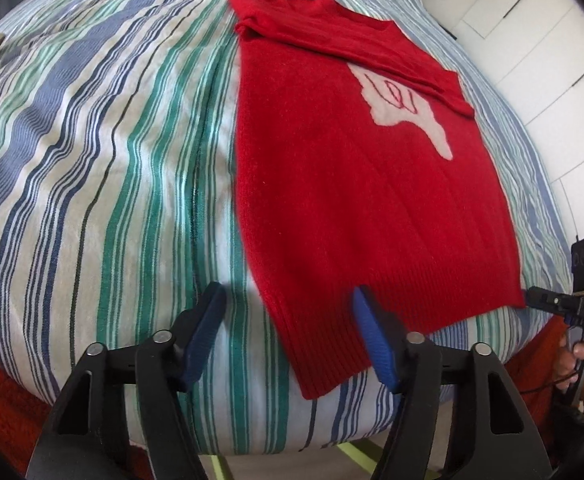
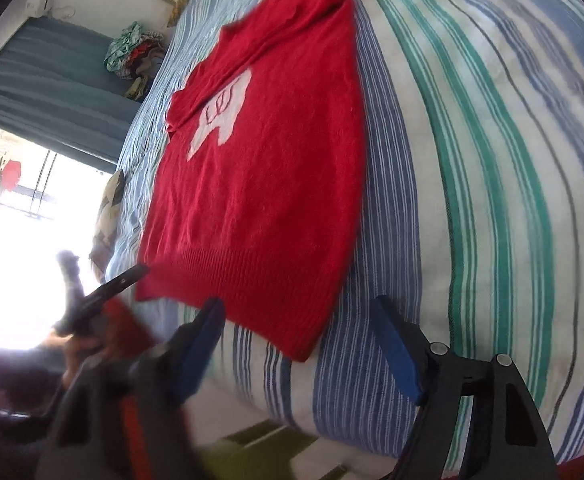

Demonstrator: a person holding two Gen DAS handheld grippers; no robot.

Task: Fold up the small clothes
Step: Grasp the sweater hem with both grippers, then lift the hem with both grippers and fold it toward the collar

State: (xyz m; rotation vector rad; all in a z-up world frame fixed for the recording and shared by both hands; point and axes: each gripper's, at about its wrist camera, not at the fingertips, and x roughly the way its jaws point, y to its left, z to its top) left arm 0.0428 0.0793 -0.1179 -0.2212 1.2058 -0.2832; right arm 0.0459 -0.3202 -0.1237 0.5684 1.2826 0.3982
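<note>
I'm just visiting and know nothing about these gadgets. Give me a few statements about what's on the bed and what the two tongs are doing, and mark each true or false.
1. The red sweater lies spread on a striped bedcover. True.
2. The sweater bears a green star. False: its design is a pale patch with red lines.
3. The left tongs are open, gripping nothing. True.
4. The right tongs are clamped shut on the sweater's hem. False: they are open at the hem's corner, with no cloth pinched.
5. Both sleeves stretch out flat to the sides. False: a sleeve is folded across the chest, and none sticks out sideways.
</note>
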